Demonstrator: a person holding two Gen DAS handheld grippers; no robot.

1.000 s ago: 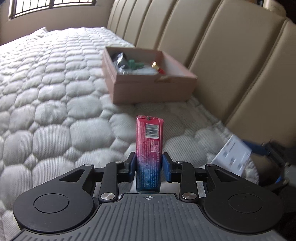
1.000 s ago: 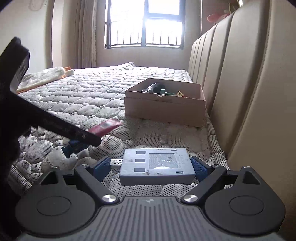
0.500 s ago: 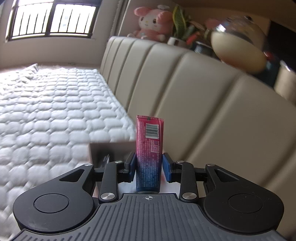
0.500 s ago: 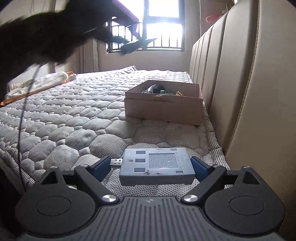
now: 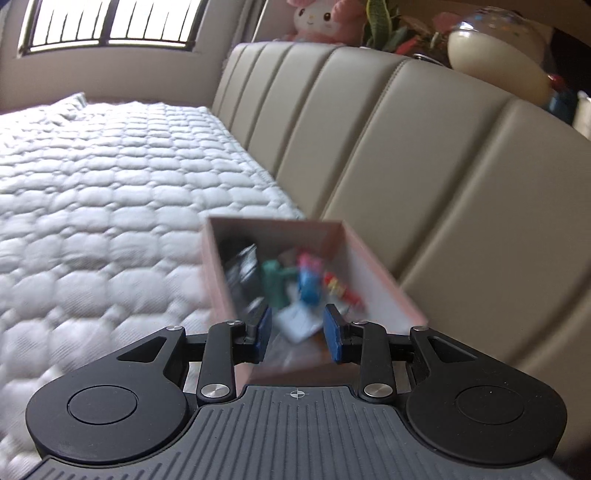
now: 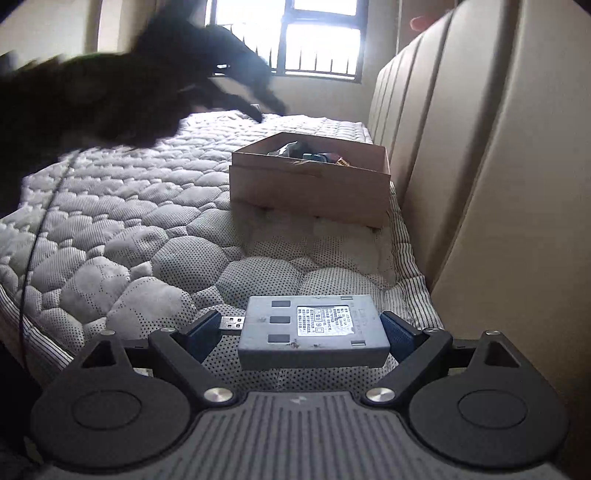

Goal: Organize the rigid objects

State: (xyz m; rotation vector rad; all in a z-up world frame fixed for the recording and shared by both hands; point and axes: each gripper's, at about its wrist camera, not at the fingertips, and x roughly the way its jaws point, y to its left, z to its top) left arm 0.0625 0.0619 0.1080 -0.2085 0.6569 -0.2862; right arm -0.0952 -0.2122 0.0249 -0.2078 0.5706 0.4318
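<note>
Left gripper (image 5: pixel 297 334): jaws apart, nothing between blue pads, held over near end of pink cardboard box (image 5: pixel 376 266). Box on quilted mattress (image 5: pixel 96 221), alongside beige padded headboard (image 5: pixel 424 177). Box contents blurred; visible: pink-and-blue packet (image 5: pixel 308 277), green item (image 5: pixel 275 282), dark bundle (image 5: pixel 242 266), small red-yellow piece (image 5: pixel 341 290), white packet (image 5: pixel 297 321) nearest pads. Right gripper (image 6: pixel 297 334): clamped across grey block w/ USB plug (image 6: pixel 314 328), one pad on plug end, other on opp. end, label side up, just above mattress edge (image 6: pixel 155 266). Same box (image 6: pixel 310 188) farther ahead in right wrist view, against headboard (image 6: pixel 480 166). Dark blurred arm w/ gripper (image 6: pixel 129 85) upper left of that view, above bed. Barred window (image 6: pixel 317 40) at far wall. Plush toy (image 5: pixel 321 18), plant (image 5: pixel 384 26) & round lamp (image 5: pixel 495 62) on ledge behind headboard.
</note>
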